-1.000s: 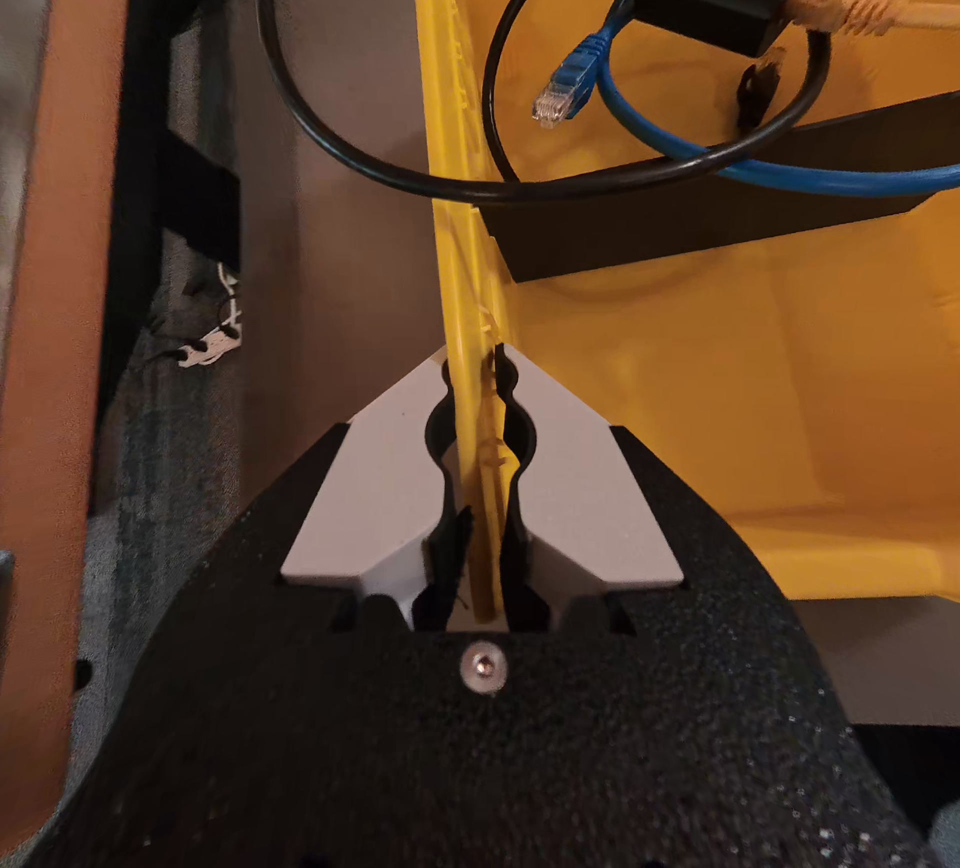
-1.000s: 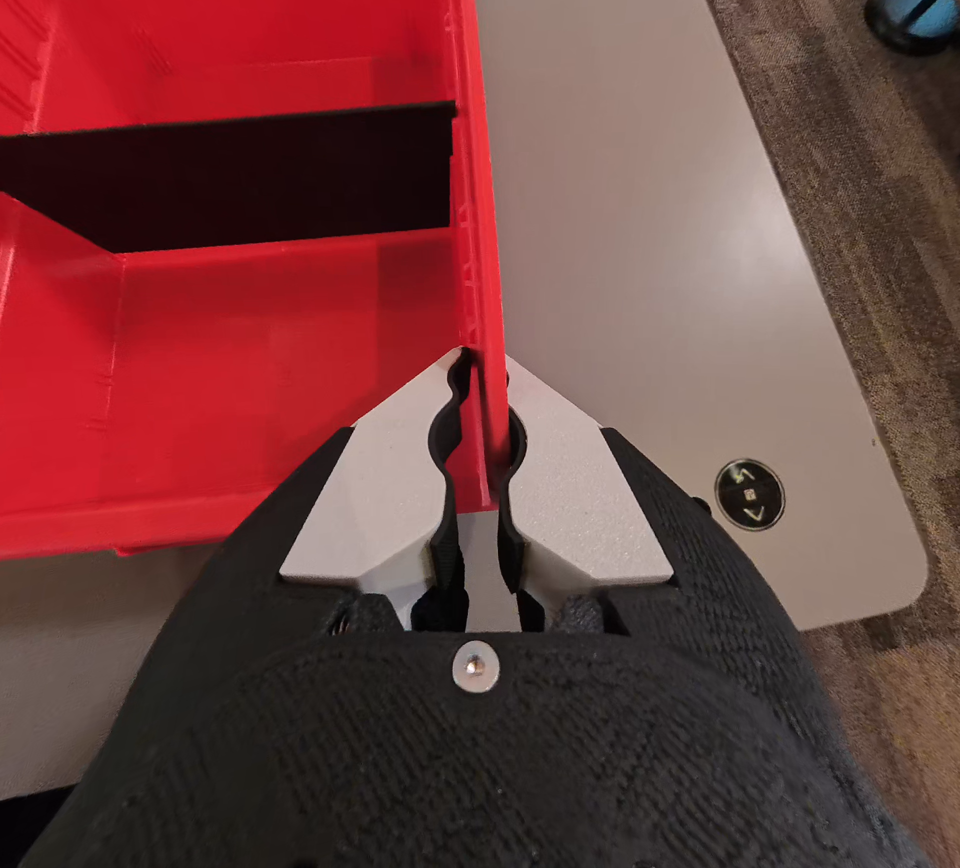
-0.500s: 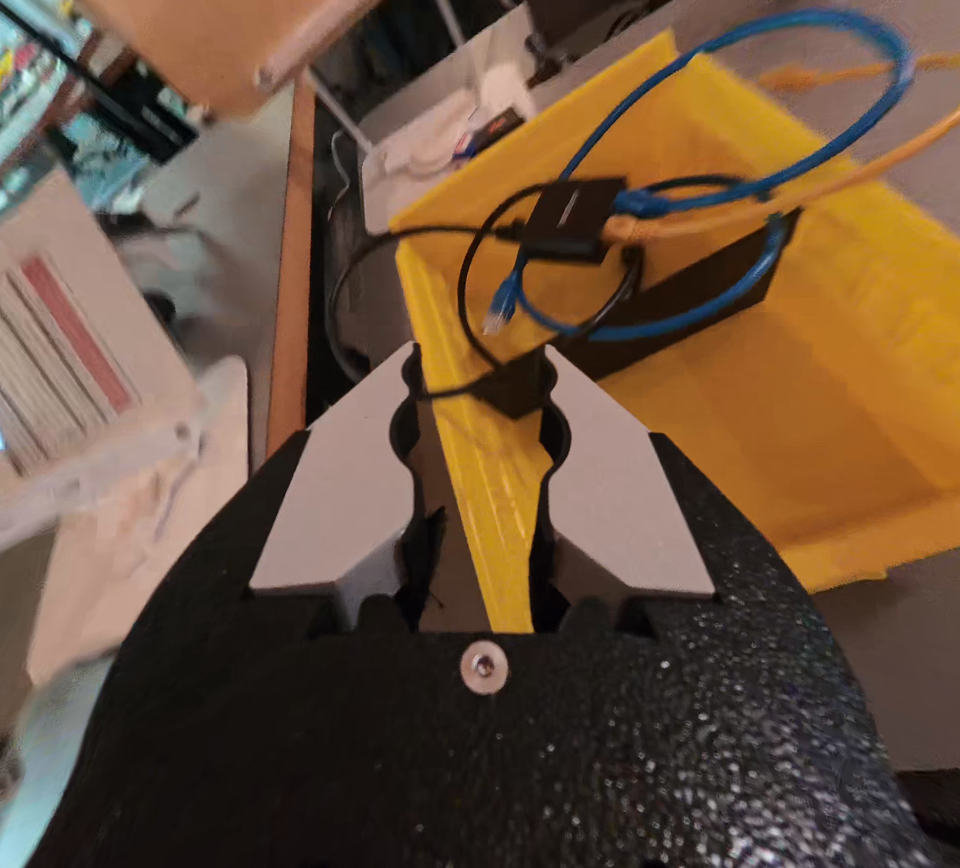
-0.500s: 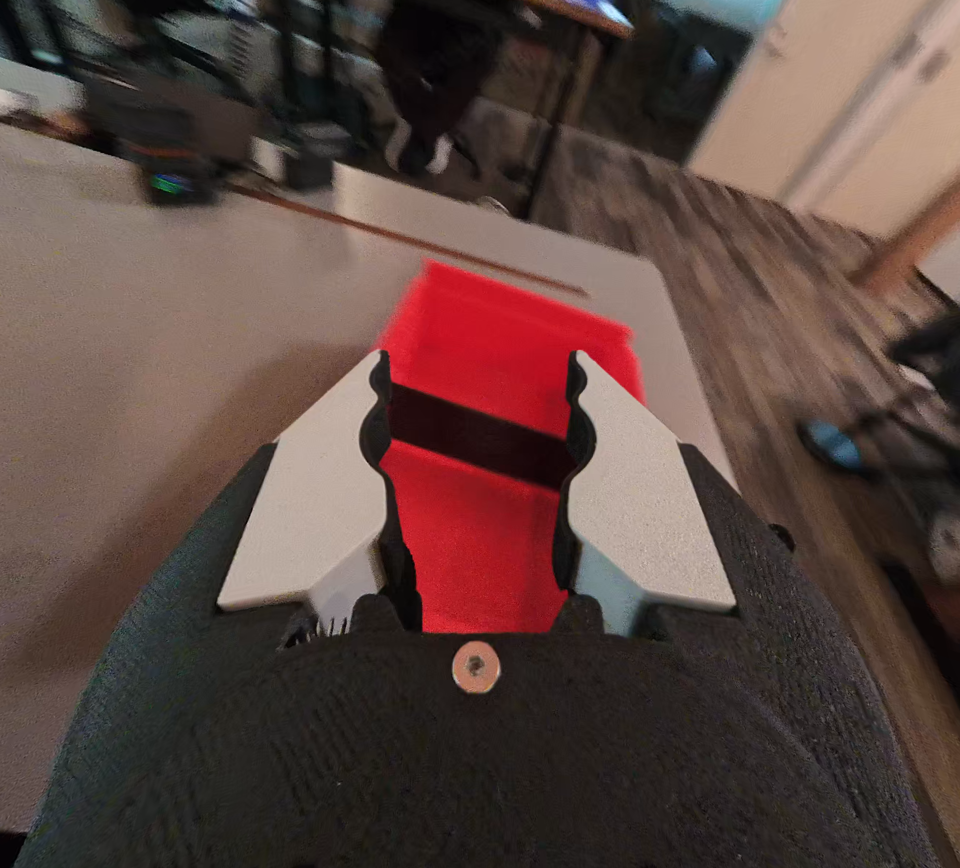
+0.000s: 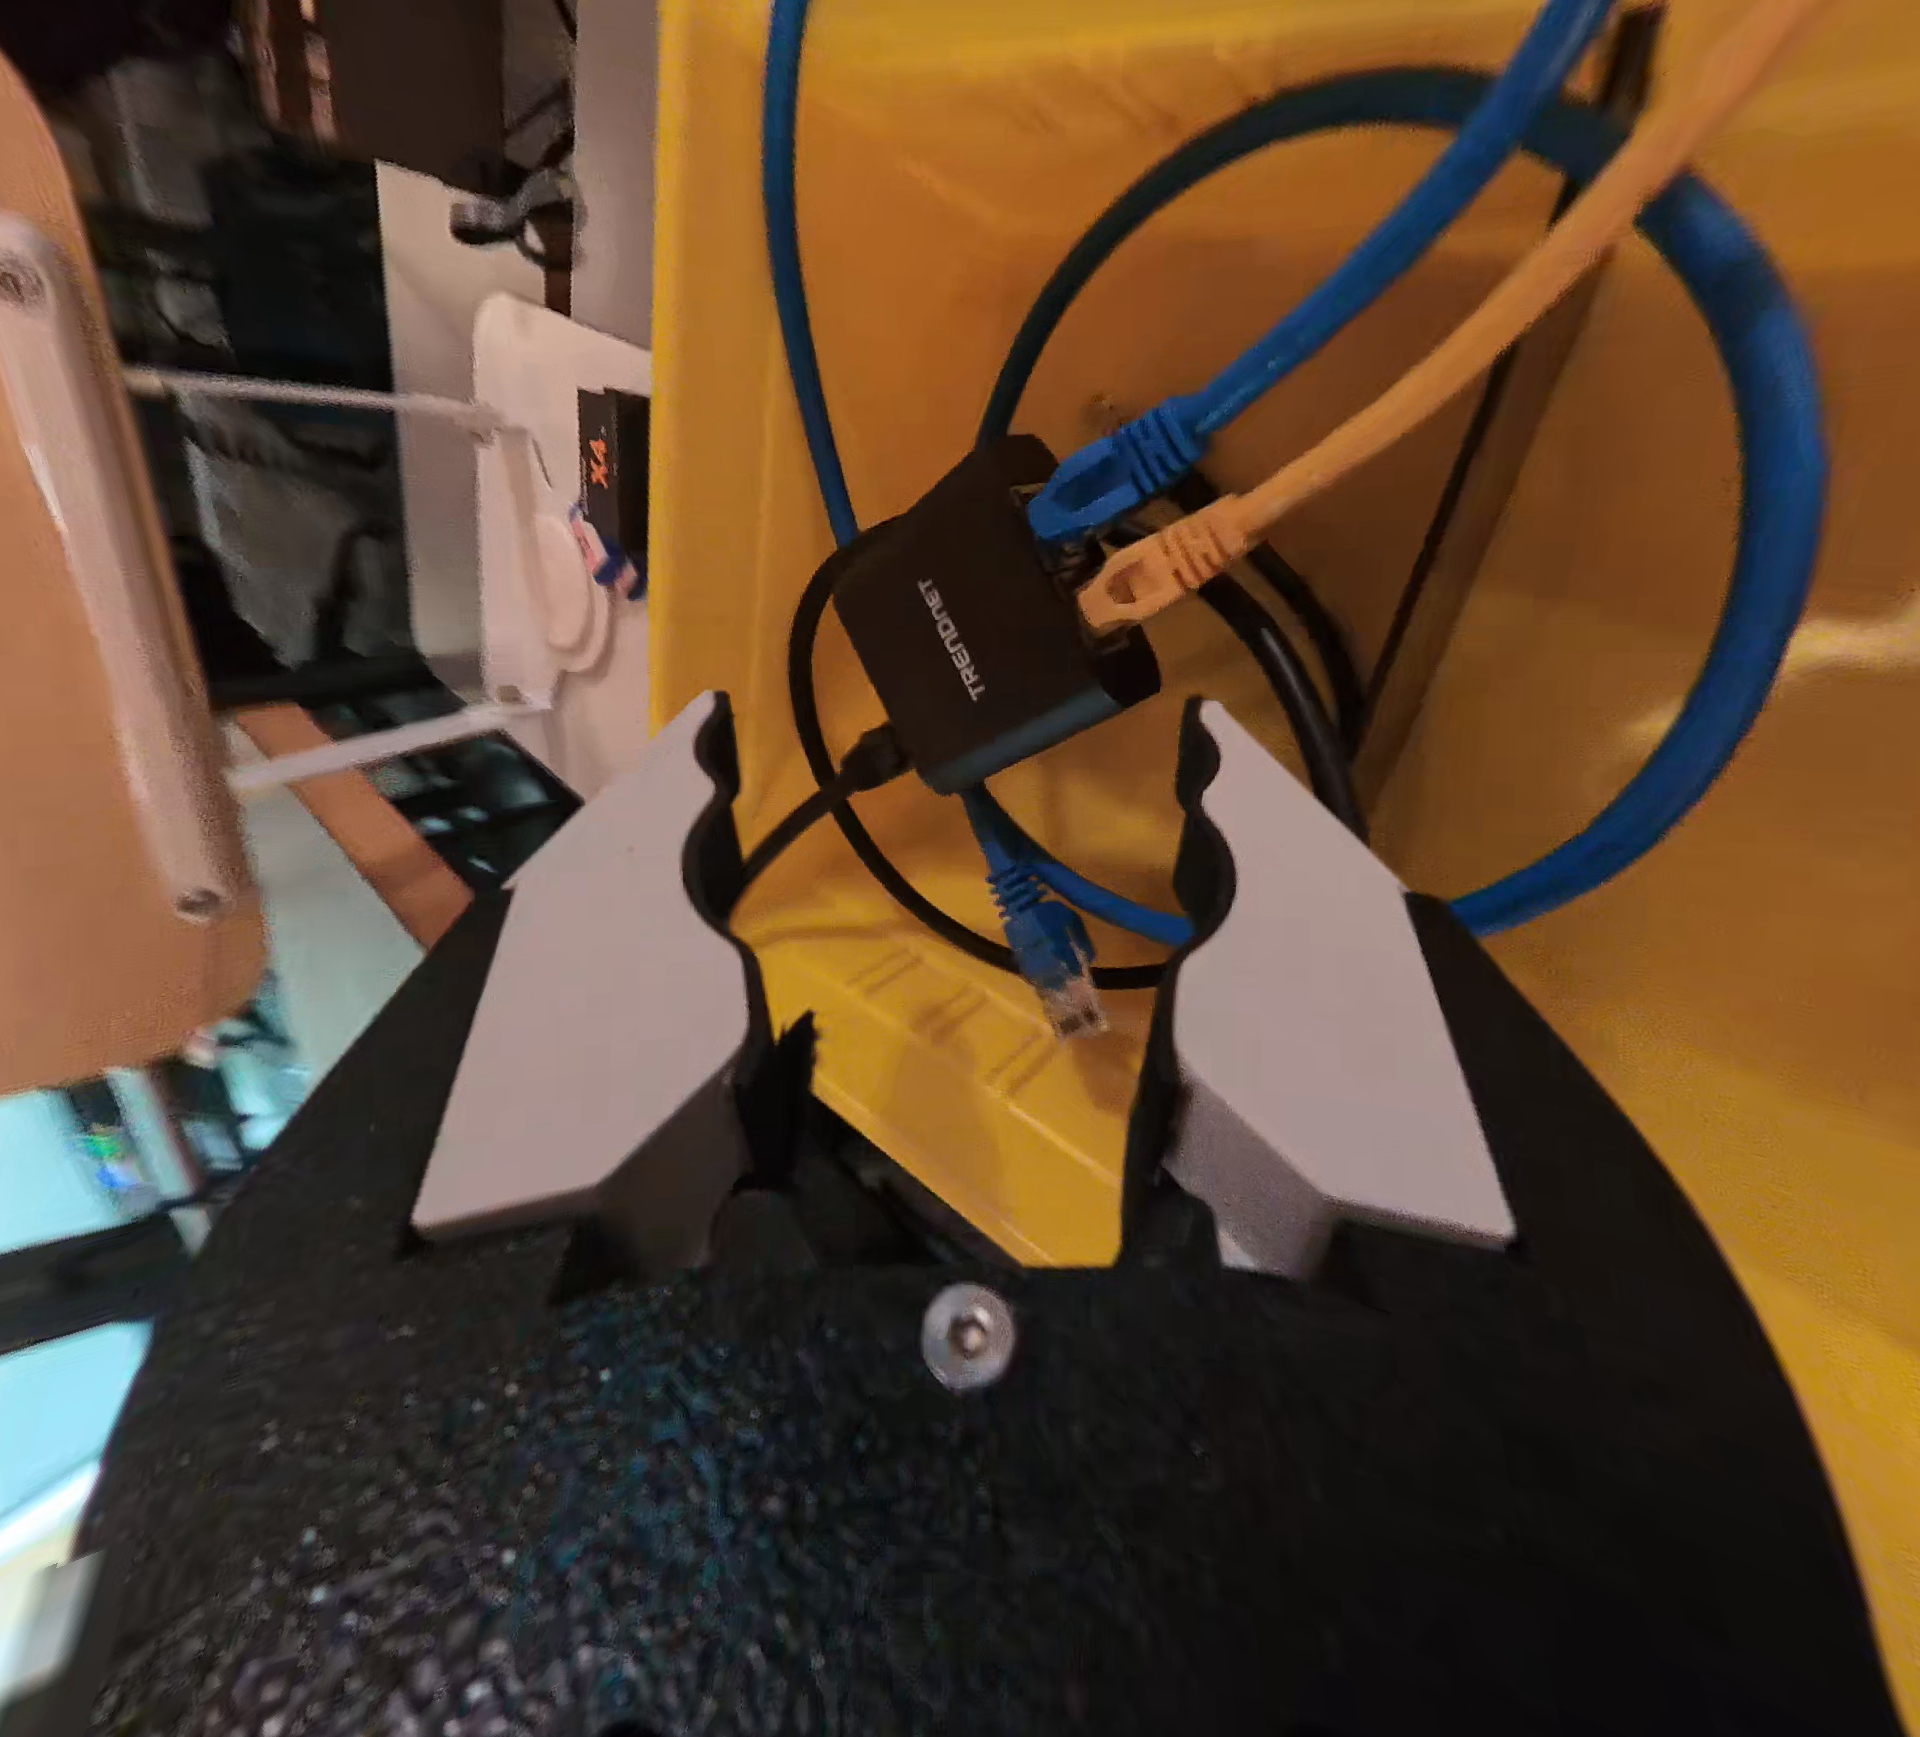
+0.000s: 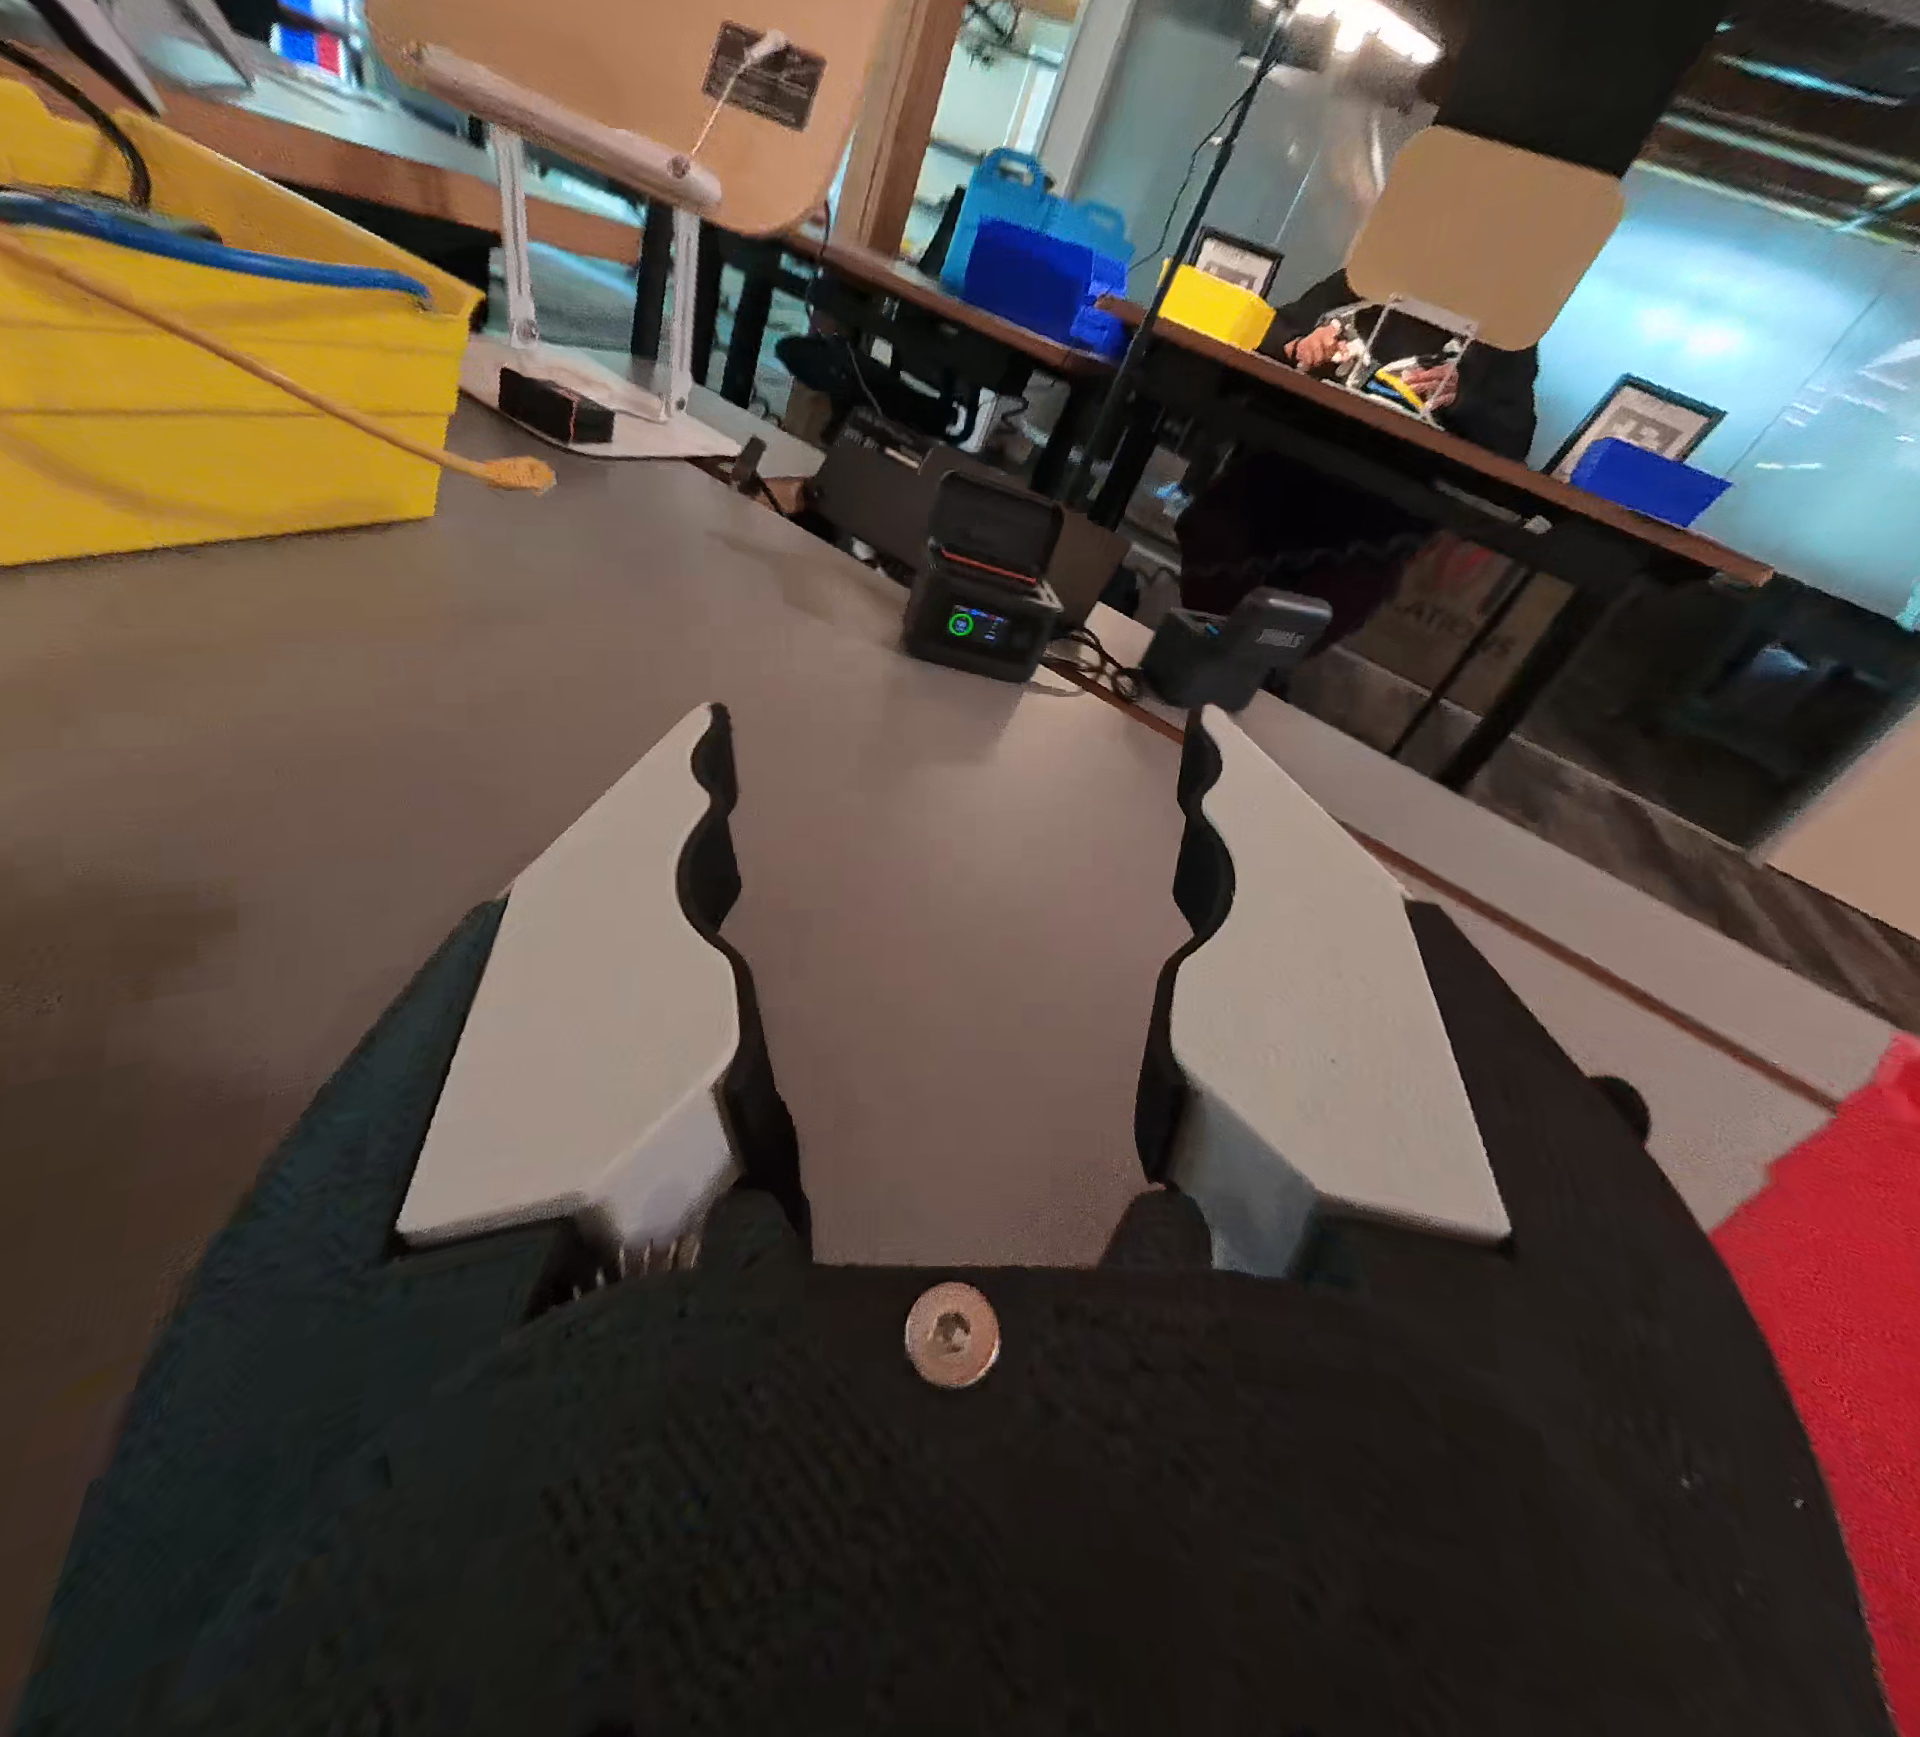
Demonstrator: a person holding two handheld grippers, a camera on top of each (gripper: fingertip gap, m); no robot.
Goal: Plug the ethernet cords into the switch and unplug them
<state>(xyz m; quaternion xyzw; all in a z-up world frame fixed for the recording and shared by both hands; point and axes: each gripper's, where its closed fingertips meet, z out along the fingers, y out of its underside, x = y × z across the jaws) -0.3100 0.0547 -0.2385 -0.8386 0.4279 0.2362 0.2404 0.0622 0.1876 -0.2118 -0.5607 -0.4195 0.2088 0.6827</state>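
Observation:
In the left wrist view a small black switch (image 5: 977,627) lies in a yellow bin (image 5: 1143,25). A blue ethernet cord (image 5: 1132,461) and an orange ethernet cord (image 5: 1164,560) are plugged into it. The blue cord's other plug (image 5: 1055,960) hangs loose just below the switch. A black power cable (image 5: 821,814) loops around it. My left gripper (image 5: 956,731) is open and empty just short of the switch. My right gripper (image 6: 956,731) is open and empty over the grey table (image 6: 520,700). The orange cord's free plug (image 6: 520,474) lies beside the yellow bin (image 6: 208,420).
A red bin's corner (image 6: 1839,1324) lies at the right. A small black device with a lit screen (image 6: 982,596) and a dark charger (image 6: 1236,643) stand at the table's far edge. A black divider (image 5: 1455,544) crosses the yellow bin. A person sits at a far desk. There is about 40 cm between the tips of the two grippers.
Both grippers have let go of the bin walls and opened wide. The left one swung over the yellow bin toward the switch. The right one lifted from the red bin and turned left.

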